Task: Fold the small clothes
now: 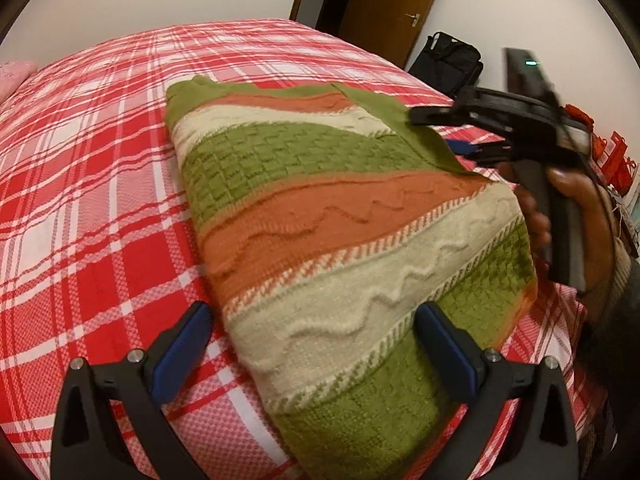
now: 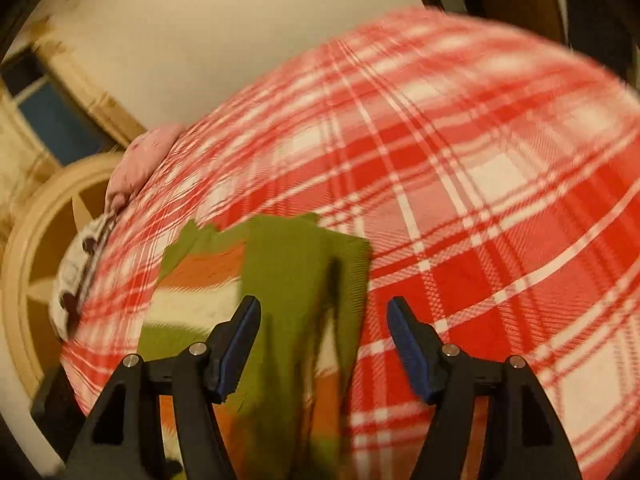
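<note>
A folded knit sweater (image 1: 340, 216) with green, orange and cream stripes lies on the red plaid bed (image 1: 88, 200). My left gripper (image 1: 316, 340) is open, its blue pads either side of the sweater's near end, holding nothing. My right gripper (image 1: 452, 132) shows in the left wrist view at the sweater's far right corner, over a folded green sleeve (image 1: 404, 128). In the blurred right wrist view my right gripper (image 2: 324, 344) is open above the green sleeve (image 2: 300, 280), holding nothing.
A wooden door (image 1: 384, 4) and a black bag (image 1: 448, 64) stand past the bed's far right corner. A pink pillow (image 2: 140, 160) lies at the bed's edge, with a round wooden frame (image 2: 36, 248) beside it. Red items (image 1: 616, 160) sit at the right.
</note>
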{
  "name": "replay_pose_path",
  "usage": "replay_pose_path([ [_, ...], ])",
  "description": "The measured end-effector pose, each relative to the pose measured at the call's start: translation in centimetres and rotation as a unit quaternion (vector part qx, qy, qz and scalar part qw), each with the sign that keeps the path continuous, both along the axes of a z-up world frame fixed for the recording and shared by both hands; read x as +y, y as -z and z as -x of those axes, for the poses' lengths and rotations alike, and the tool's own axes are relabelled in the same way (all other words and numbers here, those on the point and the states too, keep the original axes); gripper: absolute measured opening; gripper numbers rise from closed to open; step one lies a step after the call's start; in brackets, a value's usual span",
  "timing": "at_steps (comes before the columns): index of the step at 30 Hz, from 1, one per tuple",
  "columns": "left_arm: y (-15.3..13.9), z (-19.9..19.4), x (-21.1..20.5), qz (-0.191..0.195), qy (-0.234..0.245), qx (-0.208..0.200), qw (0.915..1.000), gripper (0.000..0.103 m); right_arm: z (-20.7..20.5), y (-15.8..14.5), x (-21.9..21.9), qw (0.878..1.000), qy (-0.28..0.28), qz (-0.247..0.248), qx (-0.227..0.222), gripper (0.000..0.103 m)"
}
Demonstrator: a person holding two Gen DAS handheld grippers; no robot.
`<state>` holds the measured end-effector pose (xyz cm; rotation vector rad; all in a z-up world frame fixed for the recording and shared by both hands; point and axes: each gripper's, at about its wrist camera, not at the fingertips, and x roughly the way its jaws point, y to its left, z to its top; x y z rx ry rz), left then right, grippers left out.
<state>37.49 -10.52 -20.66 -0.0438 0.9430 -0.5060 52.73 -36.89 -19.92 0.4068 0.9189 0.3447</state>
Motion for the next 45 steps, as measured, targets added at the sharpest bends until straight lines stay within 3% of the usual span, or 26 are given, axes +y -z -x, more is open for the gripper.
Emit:
replay_pose_path([
  [3, 0.1, -0.2, -0.3, -0.002, 0.008, 0.001, 1.0000, 0.103, -1.8, 1.7, 0.3, 0.999, -0.014, -0.027, 0.021, 0.067],
  [4, 0.1, -0.3, -0.4, -0.003, 0.009, 0.001, 1.0000, 0.103, -2.1, 1.8, 0.6, 1.000, -0.016, -0.023, 0.008, 0.067],
  [7, -0.2, -0.2, -0.9, -0.012, 0.020, -0.007, 0.9997, 0.093, -2.7, 2.1, 1.6, 0.999, -0.036, -0.031, 0.005, 0.066],
  [9, -0.3, 0.0, -1.1, -0.015, 0.024, -0.012, 0.9995, 0.086, -2.9, 2.1, 2.1, 0.998, -0.048, -0.035, 0.005, 0.037],
  [12, -0.8, 0.3, -0.7, -0.016, 0.027, -0.019, 0.9993, 0.067, -2.5, 1.4, 3.2, 0.998, -0.060, -0.030, -0.008, 0.029],
  [14, -1.5, 1.0, -0.5, -0.024, 0.028, -0.033, 0.9988, 0.046, -2.0, 0.8, 3.6, 0.997, -0.061, -0.036, -0.020, 0.028],
  [17, -2.4, 2.0, -0.3, -0.036, 0.029, -0.048, 0.9978, 0.040, -1.2, -0.4, 4.1, 0.997, -0.063, -0.038, -0.034, 0.028],
  [24, -3.1, 3.3, 1.2, -0.034, 0.019, -0.052, 0.9979, 0.038, 0.6, -3.2, 6.6, 0.995, -0.075, -0.023, -0.054, 0.027],
  [45, -6.9, 10.3, 9.9, -0.035, -0.058, -0.080, 0.9944, 0.037, 5.0, -6.4, 17.0, 0.986, -0.146, -0.048, -0.071, 0.027],
])
